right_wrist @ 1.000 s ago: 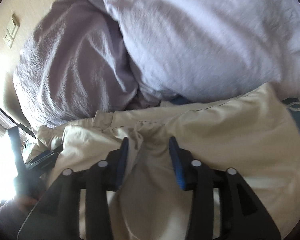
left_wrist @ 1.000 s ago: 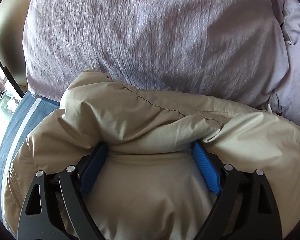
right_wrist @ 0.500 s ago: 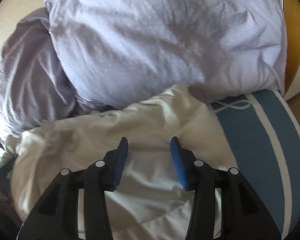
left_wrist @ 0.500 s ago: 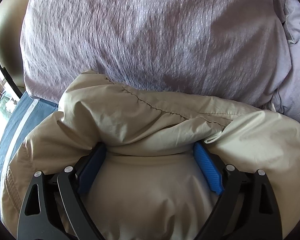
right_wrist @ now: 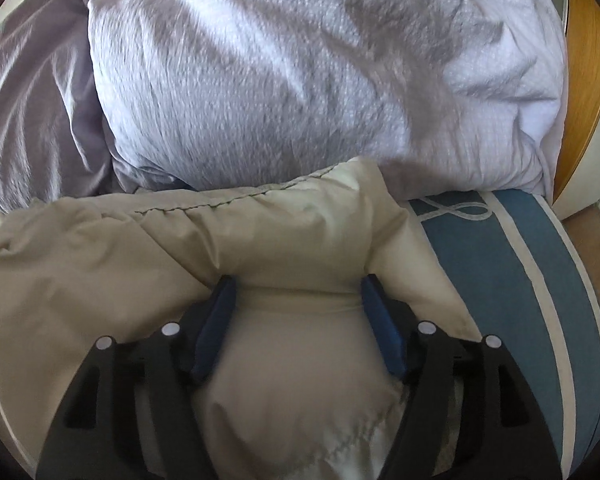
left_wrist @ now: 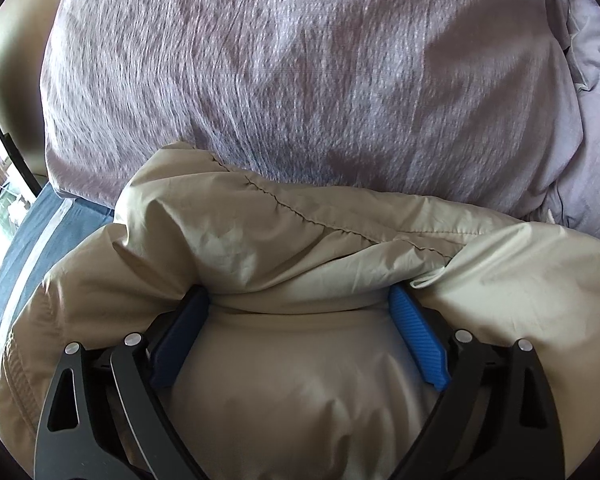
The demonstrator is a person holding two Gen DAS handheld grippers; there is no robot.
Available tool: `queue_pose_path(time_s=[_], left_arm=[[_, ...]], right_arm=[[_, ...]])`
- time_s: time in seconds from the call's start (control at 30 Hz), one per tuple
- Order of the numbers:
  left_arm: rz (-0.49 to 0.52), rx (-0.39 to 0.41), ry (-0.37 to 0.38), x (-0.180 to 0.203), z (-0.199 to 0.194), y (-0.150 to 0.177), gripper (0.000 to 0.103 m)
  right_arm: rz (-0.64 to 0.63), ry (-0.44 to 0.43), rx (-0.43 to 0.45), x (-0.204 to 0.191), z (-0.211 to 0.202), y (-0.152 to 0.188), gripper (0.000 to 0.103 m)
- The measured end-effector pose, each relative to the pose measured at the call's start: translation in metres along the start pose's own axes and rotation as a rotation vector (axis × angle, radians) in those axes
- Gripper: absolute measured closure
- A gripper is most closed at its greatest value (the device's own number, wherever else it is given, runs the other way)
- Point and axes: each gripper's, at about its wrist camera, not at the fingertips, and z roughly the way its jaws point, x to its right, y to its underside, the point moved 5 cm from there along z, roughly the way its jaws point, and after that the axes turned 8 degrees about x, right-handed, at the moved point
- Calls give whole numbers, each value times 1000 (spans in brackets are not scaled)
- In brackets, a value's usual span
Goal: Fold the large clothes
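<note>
Beige puffy padded jacket (left_wrist: 300,240) bulges between both tools, left tool (left_wrist: 299,300) and right tool (right_wrist: 299,288) wide apart, gripping nothing; we should press evenly.

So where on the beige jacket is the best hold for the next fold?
Probably the puffy rolled edge of the beige jacket, approached from the near side. It bulges up as a thick ridge, with the lilac pillows blocking the far side. Left gripper and right gripper already straddle it, wide.

Two lilac pillows (right_wrist: 320,80) lie on a blue bed cover (right_wrist: 500,264) with white stripes. A wooden panel (right_wrist: 584,80) stands at the bed's right edge.
</note>
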Motion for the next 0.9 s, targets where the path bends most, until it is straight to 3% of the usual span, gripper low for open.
queue_pose_path(time_s=[0.3, 0.5, 0.73, 0.9], left_arm=[[0, -2, -4, -1, 4, 5, 9], [12, -64, -15, -8, -9, 3, 10], [-34, -14, -2, -58, -72, -1, 10], [-117, -35, -28, -102, -98, 18, 10]], right_arm=[[-23, 16, -2, -1, 11, 5, 34], [-1, -28, -89, 8, 4, -2, 33], [132, -99, -103, 60, -55, 1, 22], [245, -146, -193, 99, -70, 28, 21]])
